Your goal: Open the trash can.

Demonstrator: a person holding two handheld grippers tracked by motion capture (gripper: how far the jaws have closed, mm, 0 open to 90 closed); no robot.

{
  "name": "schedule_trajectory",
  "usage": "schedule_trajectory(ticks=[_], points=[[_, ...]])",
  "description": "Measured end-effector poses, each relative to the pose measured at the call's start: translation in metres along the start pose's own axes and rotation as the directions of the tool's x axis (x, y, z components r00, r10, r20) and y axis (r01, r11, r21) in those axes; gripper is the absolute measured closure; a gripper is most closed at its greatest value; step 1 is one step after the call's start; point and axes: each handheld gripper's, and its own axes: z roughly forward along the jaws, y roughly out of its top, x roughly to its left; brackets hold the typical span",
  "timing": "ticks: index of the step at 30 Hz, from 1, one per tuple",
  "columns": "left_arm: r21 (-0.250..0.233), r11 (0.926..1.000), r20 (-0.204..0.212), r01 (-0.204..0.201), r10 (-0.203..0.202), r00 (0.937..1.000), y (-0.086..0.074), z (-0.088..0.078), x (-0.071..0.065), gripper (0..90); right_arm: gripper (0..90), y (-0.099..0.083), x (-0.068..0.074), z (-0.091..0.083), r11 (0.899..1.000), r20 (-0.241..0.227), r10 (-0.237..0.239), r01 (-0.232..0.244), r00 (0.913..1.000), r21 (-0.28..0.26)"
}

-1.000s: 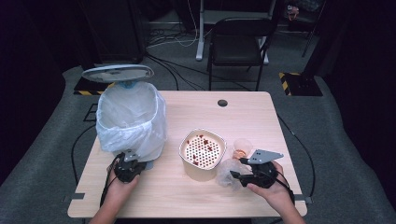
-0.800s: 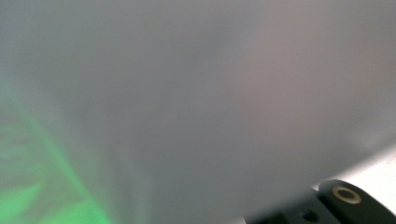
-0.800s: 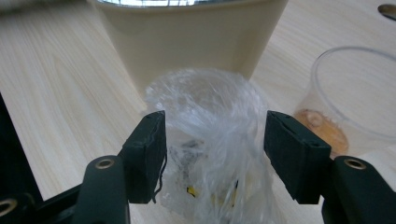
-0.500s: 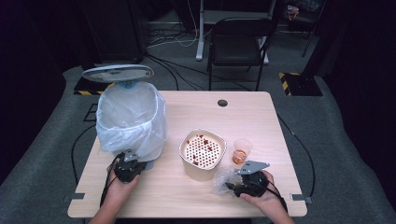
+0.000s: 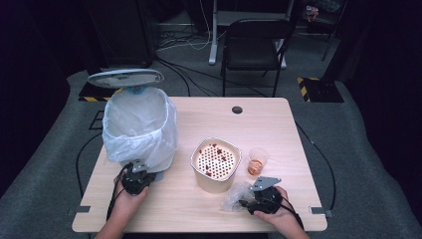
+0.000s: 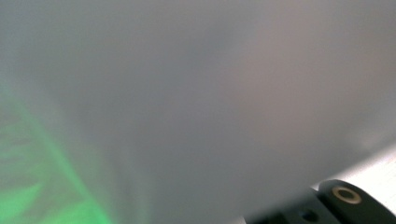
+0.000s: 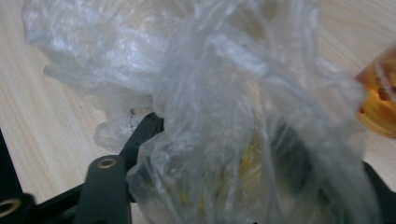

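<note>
1. No legible text, label, brand or number in any view.
2. Only sign-like marking: yellow-black hazard stripes on floor plates (image 5: 316, 88) behind the worktop (image 5: 278, 129); no wording on them.

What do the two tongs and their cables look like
Both tongs, left tongs and right tongs, are black and chunky. A grey three-cornered plate tops the right one. A black cable trails from the left. Brass-ringed holes mark the jaws.

Black chair (image 5: 255, 42) beyond wooden table (image 5: 278, 124)
</note>
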Motion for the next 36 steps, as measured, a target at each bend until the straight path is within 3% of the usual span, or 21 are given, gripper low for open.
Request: schedule_trajectory(ticks=[6, 11, 16, 27, 28, 36], points=[[-0.002, 1.0, -0.003, 0.001, -0.001, 1.0, 0.0, 0.0, 0.0, 90.0, 65.8, 0.0, -0.001, 0.0, 1.0, -0.02, -0.018, 0.018, 0.9996, 0.005], [0.001, 1.0, 0.0, 0.0, 0.0, 1.0, 0.0, 0.0, 0.0, 90.0, 75.3, 0.003, 0.0, -0.004, 0.999, -0.067, -0.034, 0.034, 0.9972, -0.001], [-0.002, 1.0, -0.004, 0.002, -0.002, 1.0, 0.0, 0.0, 0.0, 90.0, 76.8, 0.009, 0.002, -0.014, 0.999, -0.109, -0.048, 0.048, 0.9929, -0.004], [-0.004, 0.9999, -0.001, 0.017, -0.017, 0.9999, 0.0, 0.0, -0.001, 90.0, 77.1, 0.034, 0.004, -0.047, 0.998, -0.127, -0.061, 0.056, 0.99, -0.039], [0.001, 1.0, -0.002, 0.001, -0.001, 1.0, 0.0, 0.0, 0.0, 90.0, 77.1, 0.037, 0.004, -0.05, 0.997, -0.127, -0.064, 0.059, 0.9898, -0.043], [0.0, 1.0, -0.002, 0.002, -0.002, 1.0, 0.0, 0.0, 0.0, 90.0, 77.0, 0.06, 0.007, -0.075, 0.995, -0.139, -0.089, 0.082, 0.9863, -0.054]])
